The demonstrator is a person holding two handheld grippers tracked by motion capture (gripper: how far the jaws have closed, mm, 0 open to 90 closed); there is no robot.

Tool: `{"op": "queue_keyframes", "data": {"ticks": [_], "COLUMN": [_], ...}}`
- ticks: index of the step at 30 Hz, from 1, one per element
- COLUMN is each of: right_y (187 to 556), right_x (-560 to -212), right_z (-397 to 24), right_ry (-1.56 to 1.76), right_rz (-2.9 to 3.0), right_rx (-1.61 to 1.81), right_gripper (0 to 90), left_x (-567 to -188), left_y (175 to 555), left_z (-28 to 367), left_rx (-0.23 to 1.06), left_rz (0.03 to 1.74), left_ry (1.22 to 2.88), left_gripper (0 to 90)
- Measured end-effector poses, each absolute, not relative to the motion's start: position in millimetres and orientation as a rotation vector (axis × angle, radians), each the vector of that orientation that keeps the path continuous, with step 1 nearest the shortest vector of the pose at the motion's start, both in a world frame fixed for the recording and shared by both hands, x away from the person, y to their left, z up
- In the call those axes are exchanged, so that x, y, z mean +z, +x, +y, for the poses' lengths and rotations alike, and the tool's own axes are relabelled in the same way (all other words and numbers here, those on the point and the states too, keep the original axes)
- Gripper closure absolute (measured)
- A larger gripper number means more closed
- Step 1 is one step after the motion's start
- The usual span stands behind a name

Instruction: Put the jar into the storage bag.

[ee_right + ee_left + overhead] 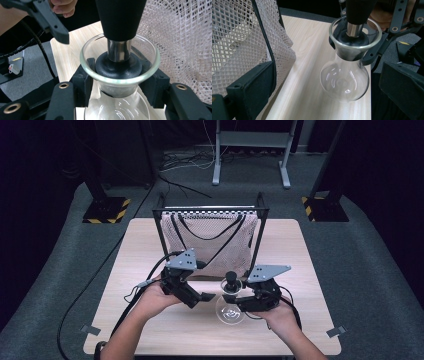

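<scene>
A round clear glass flask [230, 312] with a black stopper [231, 279] in its flared mouth hangs tilted just above the wooden table [150, 320]. My right gripper [231, 296] is shut on the flask's neck. In the right gripper view its jaws clasp the neck below the rim from both sides, right gripper [118, 86], flask [117, 110], stopper [117, 65]. My left gripper [202, 297] stands open just left of the flask. In the left gripper view its two jaws are wide apart, left gripper [327, 105], and the flask [344, 80] sits ahead of them, untouched.
A white mesh bag [210, 245] with black straps hangs from a black frame [161, 227] at the back of the table, close behind both grippers. Its netting [237, 37] is beside the left jaw. Cables trail off the table's left side.
</scene>
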State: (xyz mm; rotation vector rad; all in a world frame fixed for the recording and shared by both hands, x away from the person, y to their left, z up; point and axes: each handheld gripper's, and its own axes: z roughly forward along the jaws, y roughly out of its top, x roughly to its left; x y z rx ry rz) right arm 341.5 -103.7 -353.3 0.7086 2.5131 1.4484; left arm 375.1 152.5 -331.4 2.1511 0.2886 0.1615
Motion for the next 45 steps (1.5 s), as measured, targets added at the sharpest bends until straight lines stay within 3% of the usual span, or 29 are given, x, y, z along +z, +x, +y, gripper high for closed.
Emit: {"op": "queue_keyframes", "data": {"ticks": [45], "right_y": [369], "right_x": [-236], "right_z": [-74], "right_ry": [0.723], "right_rz": [2.392], "right_rx": [1.402], "right_gripper": [45.9], "left_x": [-357], "left_y": [394], "left_z": [159], "left_rx": [0.168], "left_rz": [0.294], "left_ry": [2.056], "left_gripper": [0.0]}}
